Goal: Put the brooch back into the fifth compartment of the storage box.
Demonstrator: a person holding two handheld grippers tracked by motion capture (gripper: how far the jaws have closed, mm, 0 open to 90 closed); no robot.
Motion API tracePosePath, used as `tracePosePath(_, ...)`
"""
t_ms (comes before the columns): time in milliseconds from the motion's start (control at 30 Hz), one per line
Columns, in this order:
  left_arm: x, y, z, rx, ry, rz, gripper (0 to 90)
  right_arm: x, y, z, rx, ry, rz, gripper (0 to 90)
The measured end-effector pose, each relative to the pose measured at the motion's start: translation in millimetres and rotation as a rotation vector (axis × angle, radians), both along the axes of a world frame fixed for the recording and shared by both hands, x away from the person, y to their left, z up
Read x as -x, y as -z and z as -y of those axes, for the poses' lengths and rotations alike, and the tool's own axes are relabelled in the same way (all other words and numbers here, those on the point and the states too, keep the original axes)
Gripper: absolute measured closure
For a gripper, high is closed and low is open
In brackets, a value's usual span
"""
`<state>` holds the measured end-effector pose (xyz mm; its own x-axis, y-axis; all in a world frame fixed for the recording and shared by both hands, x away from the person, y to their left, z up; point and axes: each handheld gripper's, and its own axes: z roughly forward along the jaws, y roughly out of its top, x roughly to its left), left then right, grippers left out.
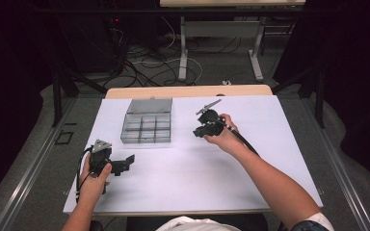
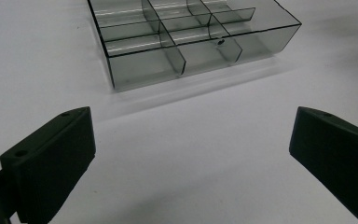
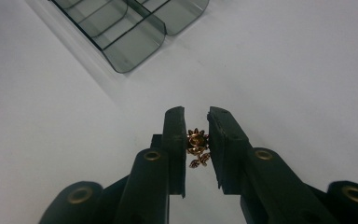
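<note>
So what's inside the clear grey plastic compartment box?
The clear grey compartment box has one small dark speck in a near compartment; other visible compartments look empty, and the far ones are cut off.

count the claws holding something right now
1. The right claw is shut on a small gold charm, above the table right of the tray. The left claw is open and holds nothing, nearer the person, short of the tray.

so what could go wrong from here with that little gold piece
1. The right tongs pinch the tiny gold charm by its edges only; it may slip out or twist on the way to the organizer.
2. The organizer's compartments are small with thin dividers, so a drop could land in the wrong one or bounce onto the table.
</note>
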<state>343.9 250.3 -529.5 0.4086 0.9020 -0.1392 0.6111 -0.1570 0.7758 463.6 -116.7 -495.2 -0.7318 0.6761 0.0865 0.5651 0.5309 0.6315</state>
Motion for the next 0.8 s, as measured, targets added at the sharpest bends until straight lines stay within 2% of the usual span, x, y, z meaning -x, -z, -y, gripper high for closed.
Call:
tracePosePath(33,-0.2,-0.2,-0.1,0.001,0.001,-0.002,0.5,0.2,1.0,-2.3,-0.020,0.003,0.018,77.1)
tracePosePath(67,-0.4,-0.2,-0.1,0.003,0.001,-0.001,0.5,0.8,-0.3,-3.8,-0.013,0.003,0.013,77.1)
tracePosePath(100,-0.7,-0.4,0.0,0.003,0.003,-0.003,0.4,1.8,-0.6,-6.2,-0.027,0.005,0.007,77.1)
tracePosePath(133,-0.8,-0.5,0.0,0.001,0.003,-0.004,0.4,2.1,-1.3,-9.3,-0.038,-0.004,0.020,77.1)
tracePosePath(200,-1.1,-0.2,0.4,0.002,0.005,-0.006,0.4,2.7,-2.1,-11.7,-0.040,0.004,0.013,77.1)
tracePosePath(267,-1.4,-0.2,0.4,0.002,0.007,-0.006,0.4,1.9,-1.6,-15.1,-0.062,-0.010,0.033,77.1)
tracePosePath(333,-1.4,-0.2,0.3,0.002,0.007,-0.006,0.5,1.8,-1.6,-20.1,-0.085,0.000,0.036,77.1)
tracePosePath(400,-1.1,-0.4,0.3,0.003,0.006,-0.005,0.5,0.8,-4.3,-26.0,-0.083,-0.023,0.028,77.1)
tracePosePath(433,-1.1,-0.5,0.1,0.001,0.007,-0.005,0.5,1.3,-4.1,-28.9,-0.094,-0.011,0.033,77.1)
tracePosePath(567,-0.7,-0.5,0.1,0.003,0.009,-0.004,0.5,1.5,-4.6,-35.5,-0.104,-0.018,0.031,77.1)
tracePosePath(633,-0.7,-0.3,0.2,0.005,0.007,0.000,0.4,1.0,-2.9,-39.5,-0.117,-0.026,0.049,77.1)
tracePosePath(700,-0.8,-0.1,0.0,0.004,0.008,0.004,0.5,1.7,-4.9,-42.7,-0.105,-0.036,0.025,77.1)
tracePosePath(767,-0.7,-0.6,-0.6,0.003,0.013,-0.001,0.5,1.0,-3.8,-47.2,-0.126,-0.037,0.053,77.1)
tracePosePath(800,-0.5,-0.7,-0.6,0.001,0.013,-0.001,0.5,1.3,-5.3,-48.6,-0.116,-0.043,0.037,77.1)
